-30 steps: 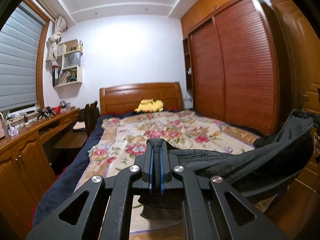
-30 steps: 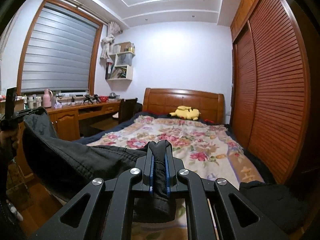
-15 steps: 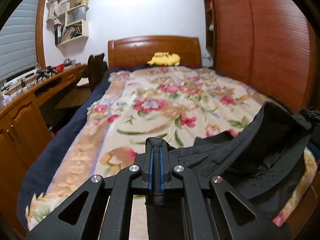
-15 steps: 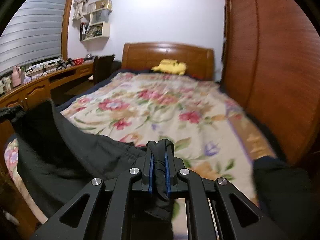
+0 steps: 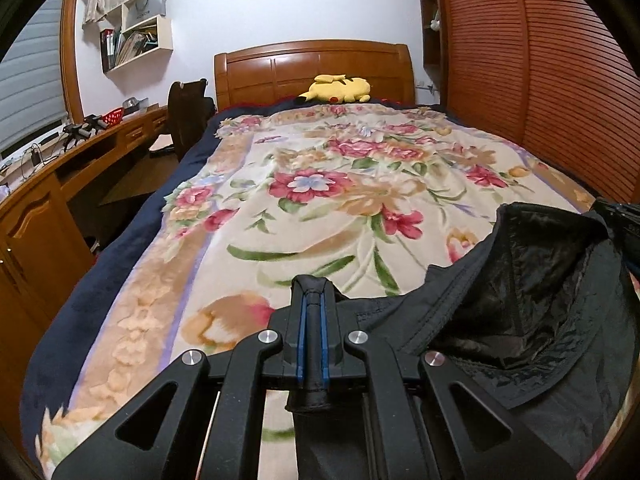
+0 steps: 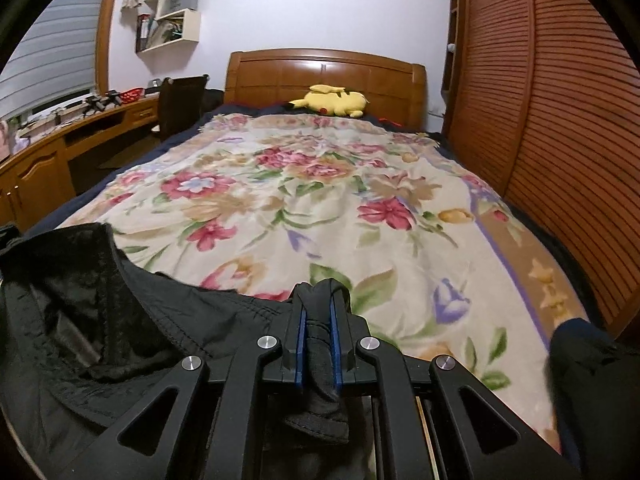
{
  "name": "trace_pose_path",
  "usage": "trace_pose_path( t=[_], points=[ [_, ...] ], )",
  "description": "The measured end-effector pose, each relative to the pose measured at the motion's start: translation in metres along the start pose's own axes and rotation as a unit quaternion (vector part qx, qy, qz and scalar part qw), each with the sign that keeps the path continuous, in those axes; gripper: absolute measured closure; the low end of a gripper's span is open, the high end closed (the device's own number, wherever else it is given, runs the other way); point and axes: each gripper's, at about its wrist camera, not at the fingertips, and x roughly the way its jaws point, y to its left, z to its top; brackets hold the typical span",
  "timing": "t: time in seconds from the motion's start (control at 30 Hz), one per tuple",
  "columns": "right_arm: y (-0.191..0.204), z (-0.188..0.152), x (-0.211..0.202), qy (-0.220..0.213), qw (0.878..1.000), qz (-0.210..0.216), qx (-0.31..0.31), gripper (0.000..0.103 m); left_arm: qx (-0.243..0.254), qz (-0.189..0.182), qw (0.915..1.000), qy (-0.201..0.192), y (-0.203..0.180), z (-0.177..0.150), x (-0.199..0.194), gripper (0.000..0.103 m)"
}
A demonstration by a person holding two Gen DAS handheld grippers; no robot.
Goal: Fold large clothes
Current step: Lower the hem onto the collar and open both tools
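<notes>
A large black garment (image 5: 532, 300) hangs between my two grippers over the foot of the bed. My left gripper (image 5: 313, 288) is shut on one edge of it; the cloth spreads to the right with its shiny lining showing. In the right wrist view my right gripper (image 6: 320, 292) is shut on the other edge of the black garment (image 6: 80, 304), which spreads to the left. Both grippers are low over the floral blanket (image 5: 328, 200), which also shows in the right wrist view (image 6: 320, 208).
A yellow plush toy (image 5: 340, 88) lies by the wooden headboard (image 5: 312, 68). A slatted wardrobe (image 5: 540, 80) lines the right side. A wooden desk (image 5: 60, 184) and a dark chair (image 5: 188, 108) stand on the left. Another dark cloth (image 6: 592, 380) lies at the bed's right corner.
Both grippers have come down and forward with the garment, from held high in front of the bed to low over the blanket. Both grips are unchanged.
</notes>
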Motion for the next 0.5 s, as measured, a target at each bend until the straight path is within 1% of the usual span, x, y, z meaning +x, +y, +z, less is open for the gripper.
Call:
trace_pose_path(
  t=[0.07,0.13,0.2,0.23,0.3,0.33,0.37,0.4,0.43,0.47,0.5],
  points=[
    [0.002,-0.002,0.016,0.008,1.0,-0.004,0.009,0.094,-0.007,-0.005,0.9999,0.006,0.002,-0.001,0.006,0.095],
    [0.003,-0.006,0.026,0.023,1.0,-0.003,0.019,0.093,-0.012,-0.019,0.9995,0.022,0.002,-0.005,0.01,0.095],
    [0.007,-0.009,0.03,0.028,0.999,-0.007,0.014,0.092,-0.009,-0.03,0.999,0.031,0.0,-0.012,0.009,0.092],
    [0.009,-0.01,0.03,0.029,0.999,-0.008,0.012,0.091,-0.004,-0.029,0.9991,0.03,-0.001,-0.016,0.006,0.087],
    [0.011,-0.012,0.025,0.031,0.999,-0.009,0.015,0.085,0.01,-0.021,0.9995,0.021,-0.005,-0.02,-0.002,0.074],
    [0.011,-0.011,0.022,0.031,0.999,-0.013,0.016,0.076,0.016,-0.025,0.9994,0.016,-0.007,-0.023,-0.009,0.06],
    [0.011,-0.01,0.018,0.03,0.999,-0.016,0.016,0.062,0.018,-0.032,0.9992,0.014,-0.008,-0.024,-0.014,0.052],
    [0.01,-0.01,0.014,0.026,0.999,-0.017,0.017,0.054,0.019,-0.039,0.9989,0.015,-0.009,-0.027,-0.02,0.049],
    [0.009,-0.009,0.009,0.02,0.999,-0.02,0.016,0.04,0.02,-0.042,0.9988,0.015,-0.009,-0.028,-0.024,0.04],
    [0.009,-0.009,0.003,0.011,1.0,-0.026,0.012,0.035,0.021,-0.045,0.9987,0.013,-0.01,-0.031,-0.029,0.031],
    [0.009,-0.01,-0.001,0.005,1.0,-0.027,0.006,0.034,0.022,-0.05,0.9985,0.011,-0.011,-0.033,-0.033,0.027]
  ],
)
